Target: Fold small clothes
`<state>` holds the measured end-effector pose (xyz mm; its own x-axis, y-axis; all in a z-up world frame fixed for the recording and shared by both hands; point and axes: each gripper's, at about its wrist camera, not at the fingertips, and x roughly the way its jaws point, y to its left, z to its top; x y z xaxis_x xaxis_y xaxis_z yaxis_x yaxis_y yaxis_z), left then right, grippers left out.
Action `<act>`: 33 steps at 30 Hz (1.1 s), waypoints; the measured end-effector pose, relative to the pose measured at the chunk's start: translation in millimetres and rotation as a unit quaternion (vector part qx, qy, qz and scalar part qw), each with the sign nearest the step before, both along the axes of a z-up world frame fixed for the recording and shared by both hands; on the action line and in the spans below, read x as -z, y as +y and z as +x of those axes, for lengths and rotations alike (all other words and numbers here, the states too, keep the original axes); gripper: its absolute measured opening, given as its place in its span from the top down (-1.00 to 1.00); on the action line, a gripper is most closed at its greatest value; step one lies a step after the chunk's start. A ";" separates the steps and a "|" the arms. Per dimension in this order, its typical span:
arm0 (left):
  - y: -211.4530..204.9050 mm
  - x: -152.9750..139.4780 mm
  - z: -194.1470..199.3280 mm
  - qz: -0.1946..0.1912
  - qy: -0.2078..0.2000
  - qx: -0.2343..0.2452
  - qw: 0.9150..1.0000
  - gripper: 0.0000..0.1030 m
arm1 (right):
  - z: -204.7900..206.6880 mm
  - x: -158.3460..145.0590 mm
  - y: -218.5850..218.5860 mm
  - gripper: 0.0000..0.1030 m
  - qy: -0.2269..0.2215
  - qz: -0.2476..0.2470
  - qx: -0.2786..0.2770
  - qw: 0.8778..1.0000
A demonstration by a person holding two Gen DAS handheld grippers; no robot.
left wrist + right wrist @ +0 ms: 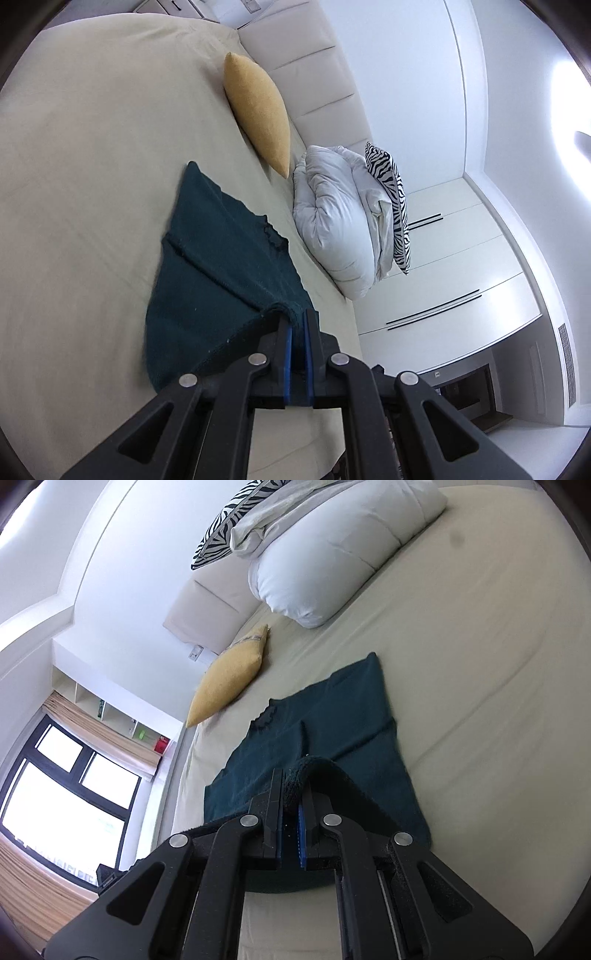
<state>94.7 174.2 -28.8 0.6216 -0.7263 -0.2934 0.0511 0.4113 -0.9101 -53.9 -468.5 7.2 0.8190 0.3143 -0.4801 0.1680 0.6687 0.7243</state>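
Note:
A dark teal knitted garment (218,266) lies spread on the cream bed sheet (92,166), its far part flat and its near edge lifted off the bed. My left gripper (297,317) is shut on one near corner of it, the fabric bunched between the blue pads. In the right wrist view the same teal garment (332,716) stretches away from my right gripper (293,782), which is shut on the other near corner, a fold of knit squeezed between its jaws. The neckline with a small scalloped trim (264,720) faces the pillows.
A mustard yellow cushion (258,110) and a white folded duvet (332,214) with a zebra-print cushion (391,199) lean on the padded headboard (314,62). White wardrobe doors (461,277) stand beside the bed. A window with curtains (62,782) shows in the right wrist view.

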 end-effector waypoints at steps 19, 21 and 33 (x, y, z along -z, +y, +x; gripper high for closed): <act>-18.0 27.8 169.5 0.040 0.030 -0.031 0.998 0.88 | 218.0 39.4 -23.7 0.91 0.051 -0.056 0.029 0.997; -19.5 35.7 186.7 0.052 0.037 -0.035 0.997 0.88 | 240.8 47.1 -24.2 0.91 0.061 -0.063 0.028 0.996; -20.8 88.4 237.5 0.082 0.091 -0.048 0.991 -0.18 | 324.4 103.3 -32.2 0.65 0.112 -0.090 0.030 0.989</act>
